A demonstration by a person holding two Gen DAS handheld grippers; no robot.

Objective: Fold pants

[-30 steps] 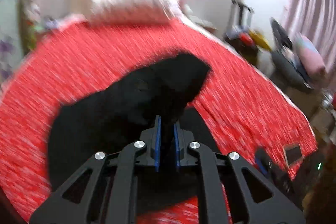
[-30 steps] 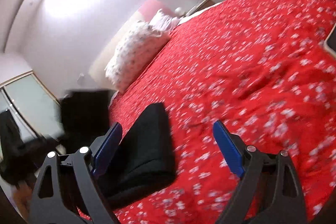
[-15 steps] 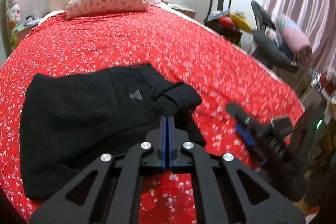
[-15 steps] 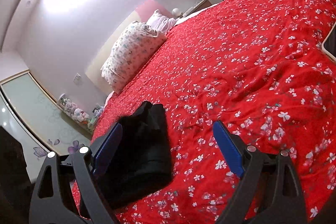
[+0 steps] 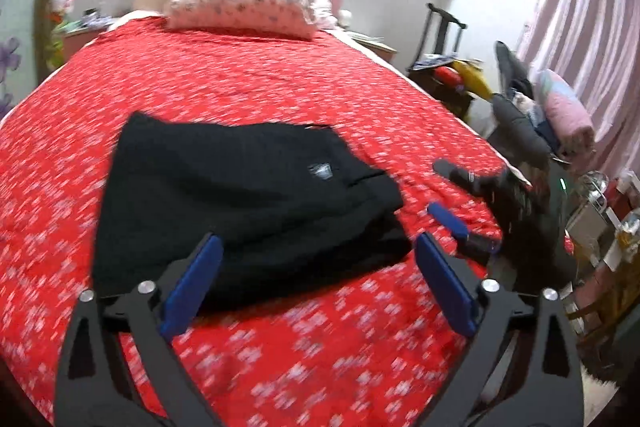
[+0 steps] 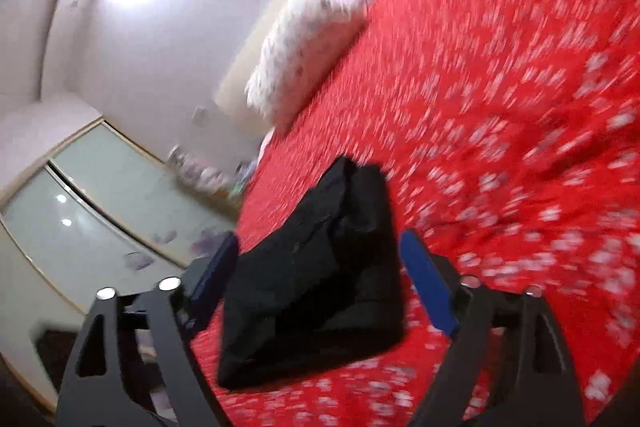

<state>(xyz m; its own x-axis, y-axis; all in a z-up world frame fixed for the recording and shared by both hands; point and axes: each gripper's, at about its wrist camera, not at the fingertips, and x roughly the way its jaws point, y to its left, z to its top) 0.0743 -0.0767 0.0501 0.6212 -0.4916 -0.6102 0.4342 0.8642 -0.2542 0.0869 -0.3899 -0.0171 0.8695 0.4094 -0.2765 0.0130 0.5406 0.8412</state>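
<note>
Folded black pants (image 5: 248,203) lying near the bed's (image 5: 240,87) foot edge, left tongs (image 5: 316,283) released and empty, right tongs (image 6: 320,283) likewise spread

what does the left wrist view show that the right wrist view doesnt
Only the left wrist view shows the right gripper from outside, the small label on the pants, the pink curtain, and the chair with clutter beside the bed. Only the right wrist view shows the glass wardrobe doors. Both show the folded black pants lying on the red bedspread, the pillow, and open jaws holding nothing.
</note>
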